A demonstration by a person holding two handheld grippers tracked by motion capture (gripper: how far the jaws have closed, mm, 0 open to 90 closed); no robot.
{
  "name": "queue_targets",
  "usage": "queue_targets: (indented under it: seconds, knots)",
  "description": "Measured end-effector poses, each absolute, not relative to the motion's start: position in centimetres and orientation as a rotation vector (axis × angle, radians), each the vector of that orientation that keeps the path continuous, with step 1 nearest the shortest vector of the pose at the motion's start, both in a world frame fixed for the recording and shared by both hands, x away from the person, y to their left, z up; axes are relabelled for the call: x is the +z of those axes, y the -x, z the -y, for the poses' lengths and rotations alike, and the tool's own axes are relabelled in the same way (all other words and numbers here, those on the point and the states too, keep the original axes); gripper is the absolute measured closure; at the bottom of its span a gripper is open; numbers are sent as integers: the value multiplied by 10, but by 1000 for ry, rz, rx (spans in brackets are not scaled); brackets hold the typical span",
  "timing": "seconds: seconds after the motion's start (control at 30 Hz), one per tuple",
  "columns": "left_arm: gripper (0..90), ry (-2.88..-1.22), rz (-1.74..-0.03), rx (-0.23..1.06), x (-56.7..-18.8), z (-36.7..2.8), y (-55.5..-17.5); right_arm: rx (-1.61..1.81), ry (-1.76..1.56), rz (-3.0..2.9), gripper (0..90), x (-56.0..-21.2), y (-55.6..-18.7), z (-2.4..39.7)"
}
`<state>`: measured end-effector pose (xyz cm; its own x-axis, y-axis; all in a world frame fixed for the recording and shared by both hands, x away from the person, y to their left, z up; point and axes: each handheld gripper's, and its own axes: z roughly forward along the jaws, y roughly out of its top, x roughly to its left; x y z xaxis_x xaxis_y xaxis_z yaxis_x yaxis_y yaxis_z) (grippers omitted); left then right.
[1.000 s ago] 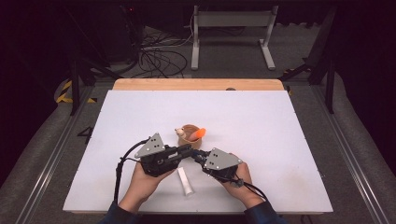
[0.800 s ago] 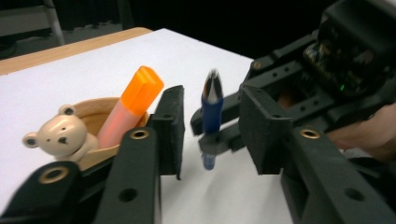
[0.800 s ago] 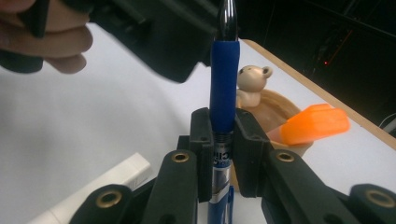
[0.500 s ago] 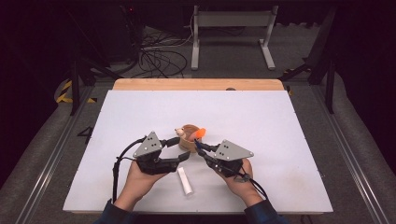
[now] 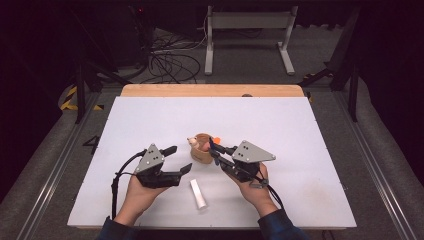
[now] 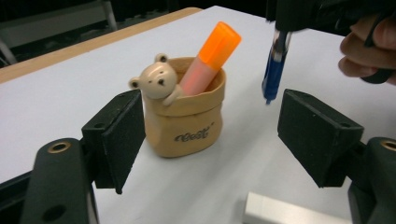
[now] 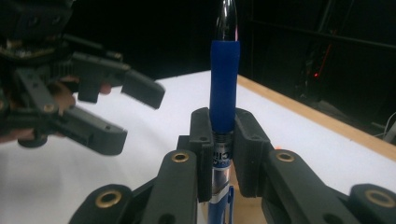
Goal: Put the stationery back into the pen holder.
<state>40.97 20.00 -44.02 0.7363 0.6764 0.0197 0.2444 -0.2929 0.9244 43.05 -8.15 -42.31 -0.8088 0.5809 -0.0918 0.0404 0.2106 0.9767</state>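
Note:
A tan pouch-shaped cup (image 5: pixel 201 155) with a small bear (image 6: pixel 156 80) on its rim stands mid-table, an orange highlighter (image 6: pixel 210 55) leaning inside. My right gripper (image 5: pixel 220 154) is just right of the cup, shut on a blue pen (image 7: pixel 224 88) whose tip (image 6: pixel 270 88) hangs over the table beside the cup. My left gripper (image 5: pixel 179 158) is left of the cup. Its jaws have just been opening and stand wide, with nothing between the pads (image 6: pixel 122 135); the cup sits a little beyond them.
A short white cylinder (image 5: pixel 198 194) lies on the white tabletop (image 5: pixel 300 125) between my hands, near the front edge. A wooden strip (image 5: pixel 210 90) borders the far edge. Cables and a metal stand are on the floor behind.
My left gripper went from shut to wide open and drew back to the left, away from the right gripper and the pen. The right gripper stayed shut on the pen.

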Motion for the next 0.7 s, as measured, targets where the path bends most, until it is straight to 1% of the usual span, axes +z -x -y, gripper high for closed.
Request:
queue_targets:
  seconds: [0.2, 0.47, 0.7]
  knots:
    - [191, -1864, -733, 520, -444, -207, -410, 1643, -587, -1994, 799, -418, -437, 73]
    - [188, -1863, -732, 526, -444, -210, -410, 1668, -596, -1913, 799, -411, -445, 64]
    - [188, -1839, -749, 504, -444, -211, -410, 1681, -591, -1863, 799, -414, -454, 59]
